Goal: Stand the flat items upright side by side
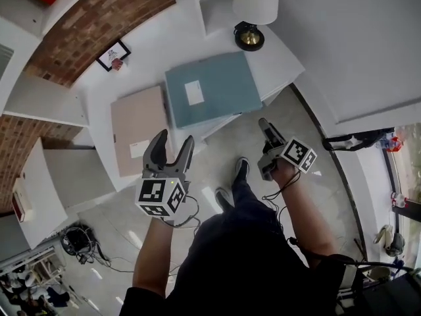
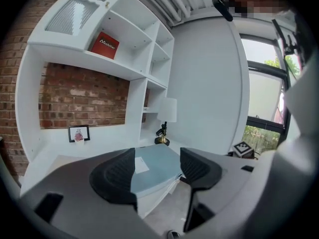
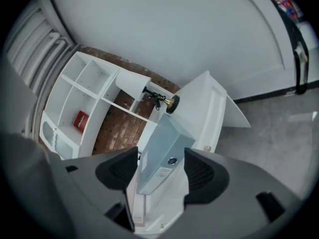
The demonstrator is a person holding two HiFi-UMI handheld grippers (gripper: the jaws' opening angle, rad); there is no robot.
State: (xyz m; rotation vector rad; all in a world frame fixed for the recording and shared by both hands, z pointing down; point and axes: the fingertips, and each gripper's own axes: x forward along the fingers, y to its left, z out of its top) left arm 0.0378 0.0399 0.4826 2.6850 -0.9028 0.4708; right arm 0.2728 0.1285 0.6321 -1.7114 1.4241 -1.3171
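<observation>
Partly hidden behind released left tool (image 1: 175,137), beige folder (image 1: 135,127) flat beside blue binder (image 1: 217,87), right tool (image 1: 265,124) released too.

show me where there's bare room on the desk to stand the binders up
Bare desk runs behind both binders, between the picture frame and the lamp. A narrower strip lies right of the blue binder. The front is crowded: the tan binder and blue one lie flat there.
</observation>
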